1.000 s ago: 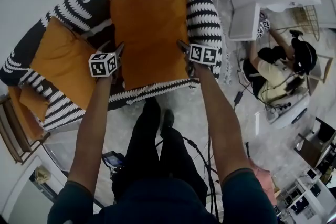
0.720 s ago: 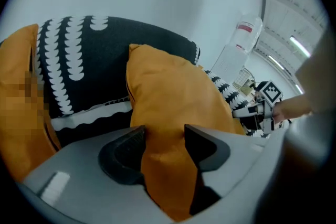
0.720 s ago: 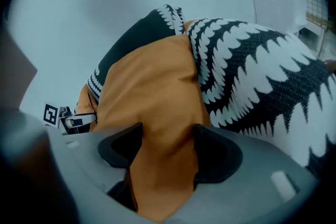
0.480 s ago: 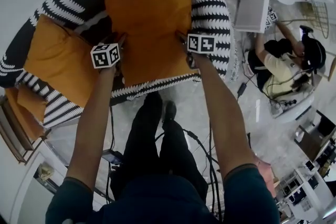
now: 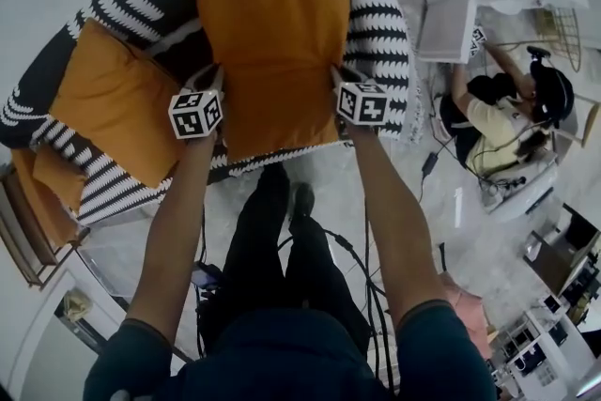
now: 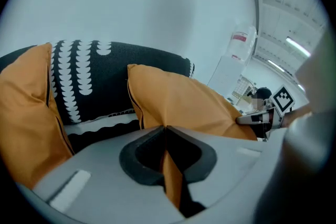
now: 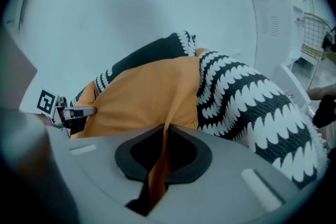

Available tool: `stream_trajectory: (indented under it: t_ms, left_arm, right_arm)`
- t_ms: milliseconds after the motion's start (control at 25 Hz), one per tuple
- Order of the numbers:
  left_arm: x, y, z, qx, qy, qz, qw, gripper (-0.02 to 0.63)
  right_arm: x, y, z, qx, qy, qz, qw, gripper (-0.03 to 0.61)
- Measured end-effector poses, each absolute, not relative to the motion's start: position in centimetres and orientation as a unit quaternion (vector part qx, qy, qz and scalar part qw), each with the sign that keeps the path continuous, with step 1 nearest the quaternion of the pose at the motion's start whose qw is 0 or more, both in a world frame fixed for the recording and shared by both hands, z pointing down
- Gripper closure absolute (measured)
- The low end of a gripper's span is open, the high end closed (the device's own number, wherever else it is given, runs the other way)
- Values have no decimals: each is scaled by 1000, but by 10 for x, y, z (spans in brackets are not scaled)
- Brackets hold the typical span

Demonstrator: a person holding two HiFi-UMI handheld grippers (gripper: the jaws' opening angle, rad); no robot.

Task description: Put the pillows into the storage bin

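Observation:
A big orange pillow (image 5: 272, 52) lies on the seat of a black-and-white patterned sofa (image 5: 376, 23). My left gripper (image 5: 214, 78) is at its left edge and my right gripper (image 5: 336, 76) at its right edge. Both have just been closing. In the left gripper view the jaws (image 6: 167, 136) are shut on a fold of the pillow's orange cover (image 6: 178, 102). In the right gripper view the jaws (image 7: 163, 136) pinch the orange cover (image 7: 152, 97) the same way. A second orange pillow (image 5: 113, 103) leans at the left of the sofa. No storage bin is clearly in view.
A third, smaller orange cushion (image 5: 52, 183) sits at the far left beside a wooden frame (image 5: 23, 239). A person (image 5: 498, 117) sits on the floor at the right near a white box (image 5: 451, 23). Cables (image 5: 347, 258) trail over the floor by my legs.
Both grippers stood open beside the big pillow's edges and are now shut on its cover. The two hands have shifted slightly toward me.

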State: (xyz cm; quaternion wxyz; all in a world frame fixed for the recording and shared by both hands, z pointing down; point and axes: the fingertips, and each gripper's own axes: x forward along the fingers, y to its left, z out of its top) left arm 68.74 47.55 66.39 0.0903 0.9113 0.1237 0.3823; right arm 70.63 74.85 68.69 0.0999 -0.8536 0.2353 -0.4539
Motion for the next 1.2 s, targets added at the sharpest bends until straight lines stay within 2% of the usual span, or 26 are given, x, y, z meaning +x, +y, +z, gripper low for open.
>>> stream_trajectory:
  t_ms: [320,720,1200]
  left_arm:
    - [659,462,575,939,100,311,113,606]
    - [611,439,443,971,54,211,100,606]
    - [508,398,302,990,-21,112,80,606]
  right_arm:
    - [683,739,590,-882,246,-382,127,563]
    - [669,713,450,-897,310,-293,113,563]
    - [617,658,310,-888,394,-222,86,563]
